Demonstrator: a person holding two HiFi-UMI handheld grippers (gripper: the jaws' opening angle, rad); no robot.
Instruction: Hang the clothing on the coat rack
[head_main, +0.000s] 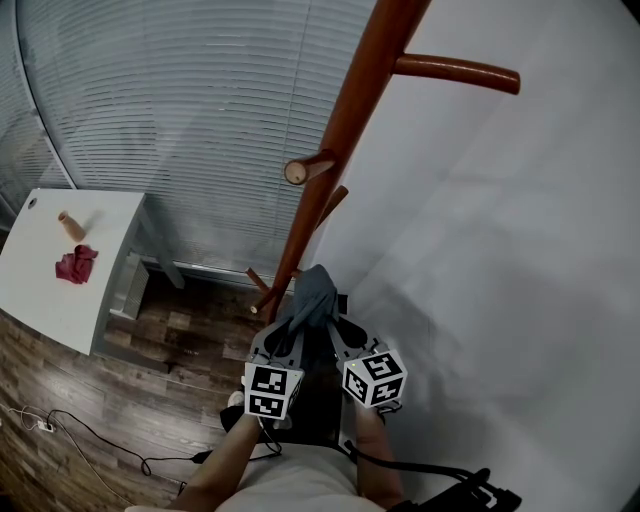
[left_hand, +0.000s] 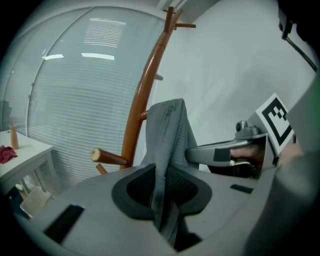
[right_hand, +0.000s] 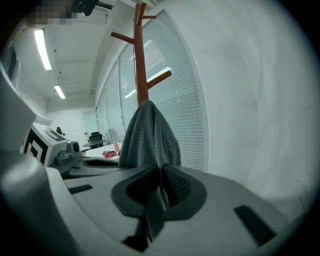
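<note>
A grey piece of clothing (head_main: 313, 297) is bunched up between my two grippers, close to the brown wooden coat rack (head_main: 352, 110). My left gripper (head_main: 287, 335) is shut on one part of the cloth (left_hand: 167, 135), which rises from its jaws. My right gripper (head_main: 338, 332) is shut on another part of the same cloth (right_hand: 149, 137). The rack's pole (left_hand: 142, 95) stands just behind the cloth, with a peg (left_hand: 107, 157) jutting left. Its upper pegs (right_hand: 125, 37) are bare.
A white table (head_main: 70, 270) at the left holds a red rag (head_main: 76, 264) and a small bottle (head_main: 70, 225). Window blinds (head_main: 190, 120) run behind the rack, a white wall (head_main: 520, 250) is at the right. Cables (head_main: 90, 440) lie on the wood floor.
</note>
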